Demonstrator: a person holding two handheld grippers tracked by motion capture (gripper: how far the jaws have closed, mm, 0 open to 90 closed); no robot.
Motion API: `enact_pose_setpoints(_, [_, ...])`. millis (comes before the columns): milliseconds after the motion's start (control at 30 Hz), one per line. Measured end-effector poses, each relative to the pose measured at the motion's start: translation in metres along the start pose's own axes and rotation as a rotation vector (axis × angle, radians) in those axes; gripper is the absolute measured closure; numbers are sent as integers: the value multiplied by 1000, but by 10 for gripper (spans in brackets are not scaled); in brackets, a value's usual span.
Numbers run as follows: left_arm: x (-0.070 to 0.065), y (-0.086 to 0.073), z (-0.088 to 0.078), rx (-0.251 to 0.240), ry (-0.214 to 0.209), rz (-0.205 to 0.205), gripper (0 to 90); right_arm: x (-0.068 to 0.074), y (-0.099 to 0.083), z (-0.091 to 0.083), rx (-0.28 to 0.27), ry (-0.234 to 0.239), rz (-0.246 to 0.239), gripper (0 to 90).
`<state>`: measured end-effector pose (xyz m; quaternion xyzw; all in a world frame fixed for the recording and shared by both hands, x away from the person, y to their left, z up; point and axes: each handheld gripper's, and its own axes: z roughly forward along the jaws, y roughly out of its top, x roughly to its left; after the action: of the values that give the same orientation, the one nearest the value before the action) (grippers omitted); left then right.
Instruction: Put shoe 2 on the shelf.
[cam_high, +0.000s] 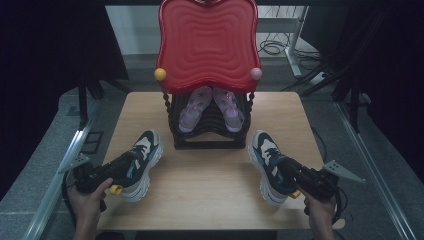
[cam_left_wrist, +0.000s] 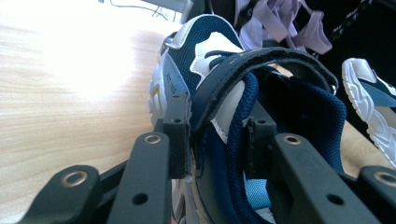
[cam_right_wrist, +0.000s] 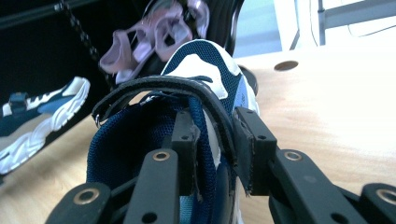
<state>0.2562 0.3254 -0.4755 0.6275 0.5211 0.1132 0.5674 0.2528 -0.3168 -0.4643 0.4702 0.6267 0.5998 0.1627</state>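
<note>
At the near edge of the pale wooden tabletop, two hands come in from below, each with a black hand-held gripper. Left hand-held gripper: jaws clamped on the collar wall and strap of the left navy, white and light-blue sneaker, one pad outside, one inside the opening; the left gripper view shows both pads pressing the fabric of that shoe. Sneaker sits sole-down at the left of the tabletop, toe pointing away. Right hand-held gripper: same grip on the matching right navy, white and light-blue sneaker, pads pinching its side wall beside the dark strap in the right gripper view. This shoe rests at the right of the tabletop, well apart from its mate. Farther back, centred, a black ribbed rack holds a pair of lilac strappy sandals. Above it a red wavy-edged panel stands upright, with a yellow ball and a pink ball at its lower corners.
</note>
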Motion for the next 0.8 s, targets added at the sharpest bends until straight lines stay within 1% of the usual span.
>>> enact_pose_setpoints(67, [1, 3, 1, -14, -3, -4, 688, -3, 3, -1, -18, -2, 9, 713])
enact_pose_setpoints(167, [1, 10, 5, -30, -14, -8, 688, -7, 6, 0, -34, -19, 9, 712])
enact_pose_setpoints(233, [0, 15, 7, -42, -16, -3, 689, -10, 9, 2, -45, -27, 12, 712])
enact_pose_setpoints(300, [-1, 21, 9, -52, -18, 4, 689, -13, 12, 4, -58, -35, 25, 712])
enact_pose_setpoints(400, [-3, 29, 11, -56, -22, 20, 689, -16, 17, 8, -77, -34, 41, 712])
enact_pose_setpoints(433, [-4, 31, 11, -60, -21, 27, 689, -17, 19, 10, -80, -32, 37, 712])
enact_pose_setpoints(500, [-5, 36, 11, -64, -21, 37, 690, -18, 22, 15, -77, -28, 43, 712])
enact_pose_setpoints(600, [-6, 42, 11, -71, -19, 43, 691, -19, 27, 20, -78, -44, 35, 712])
enact_pose_setpoints(700, [-6, 45, 11, -75, -19, 44, 691, -19, 33, 23, -93, -49, 29, 712])
enact_pose_setpoints(800, [-5, 52, 13, -82, -19, 46, 690, -20, 41, 25, -110, -41, 46, 713])
